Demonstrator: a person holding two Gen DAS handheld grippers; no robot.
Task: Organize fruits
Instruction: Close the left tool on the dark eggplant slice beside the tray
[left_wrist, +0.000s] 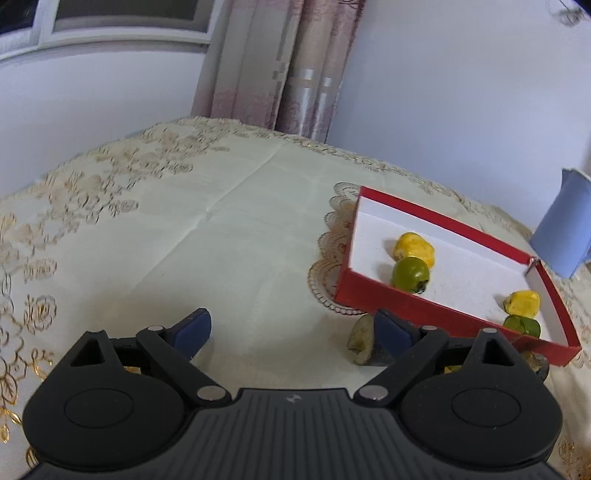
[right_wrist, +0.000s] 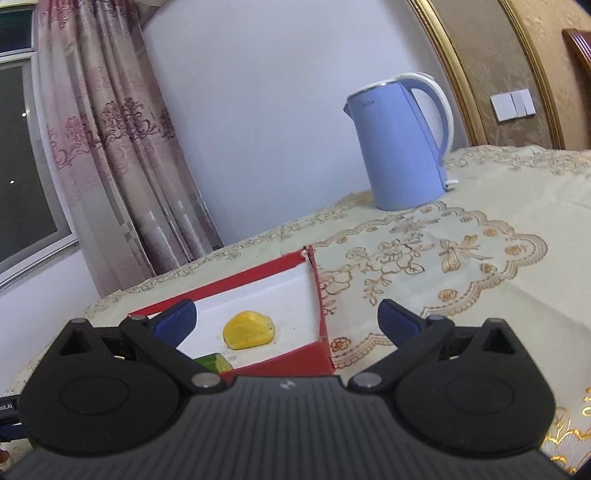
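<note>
- The left gripper (left_wrist: 291, 332), black with blue pads, has its jaws spread wide with nothing between them, above bare cloth of the table under a cream, gold-embroidered tablecloth (left_wrist: 221, 229).
- A shallow red cardboard box with a white lining (left_wrist: 436, 301) lies towards the table's right edge.
- Inside it, near its left wall, a yellow fruit (left_wrist: 413, 249) touches a round green fruit (left_wrist: 410, 275).
- At its near right corner a second yellow fruit (left_wrist: 521, 302) sits against a second green fruit (left_wrist: 522, 325).
- A dull greenish fruit (left_wrist: 360, 338) lies on the cloth just outside the box's near wall, beside the left gripper's right pad.
- The right gripper (right_wrist: 286, 321) is fully spread and empty, over the box's near right corner.
- A pale blue electric kettle (right_wrist: 400, 144) stands upright near the table's far edge.
</note>
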